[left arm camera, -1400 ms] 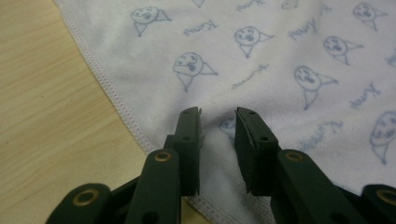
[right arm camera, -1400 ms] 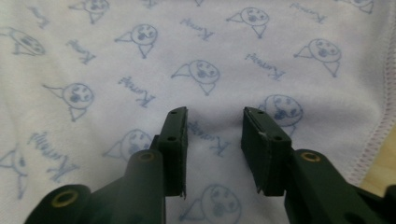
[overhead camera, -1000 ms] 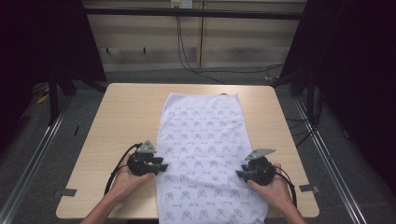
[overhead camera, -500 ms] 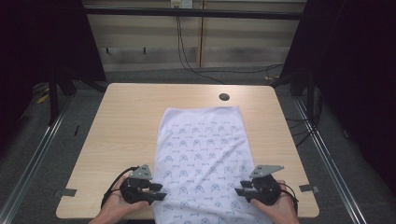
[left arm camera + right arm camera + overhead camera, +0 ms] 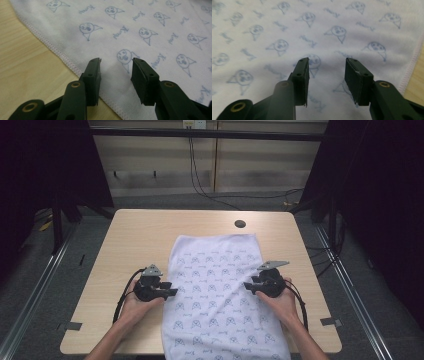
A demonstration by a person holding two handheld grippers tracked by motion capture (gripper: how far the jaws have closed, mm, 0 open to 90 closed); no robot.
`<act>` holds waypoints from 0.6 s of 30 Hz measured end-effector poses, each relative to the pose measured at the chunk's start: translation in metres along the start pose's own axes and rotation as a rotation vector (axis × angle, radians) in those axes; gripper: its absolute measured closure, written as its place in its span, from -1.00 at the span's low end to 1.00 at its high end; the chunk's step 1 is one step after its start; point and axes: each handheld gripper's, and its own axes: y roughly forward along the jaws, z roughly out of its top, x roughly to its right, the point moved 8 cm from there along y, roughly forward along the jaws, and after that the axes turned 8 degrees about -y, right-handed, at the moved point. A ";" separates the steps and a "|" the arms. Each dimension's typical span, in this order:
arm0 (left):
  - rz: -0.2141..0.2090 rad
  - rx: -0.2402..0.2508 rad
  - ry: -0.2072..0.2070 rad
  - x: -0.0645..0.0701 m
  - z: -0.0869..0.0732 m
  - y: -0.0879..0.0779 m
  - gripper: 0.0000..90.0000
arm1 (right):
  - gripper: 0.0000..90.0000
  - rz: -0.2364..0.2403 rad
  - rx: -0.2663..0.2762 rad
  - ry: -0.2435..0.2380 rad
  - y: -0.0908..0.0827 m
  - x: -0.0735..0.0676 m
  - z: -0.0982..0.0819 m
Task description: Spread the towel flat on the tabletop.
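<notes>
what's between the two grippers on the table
In the high view, the printed white towel spans the stretch between the left gripper and right gripper; nothing else lies on it there.

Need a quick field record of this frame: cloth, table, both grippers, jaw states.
cloth: white printed towel, flat, near end over the table's near edge
table: light wood, dark round hole past the towel's far edge
left gripper: at the towel's left hem, jaws apart, nothing pinched
right gripper: over the towel near its right hem, jaws have just been opening, nothing between them
</notes>
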 end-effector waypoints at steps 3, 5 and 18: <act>-0.010 0.006 0.015 0.006 0.002 0.005 0.20 | 0.23 -0.019 -0.039 -0.021 -0.003 -0.001 -0.012; 0.000 0.005 0.033 0.007 0.002 0.006 0.18 | 0.24 -0.025 -0.053 -0.023 -0.011 -0.003 -0.020; -0.057 -0.060 0.150 0.058 -0.031 -0.012 0.22 | 0.23 0.037 -0.096 -0.053 -0.062 -0.043 -0.068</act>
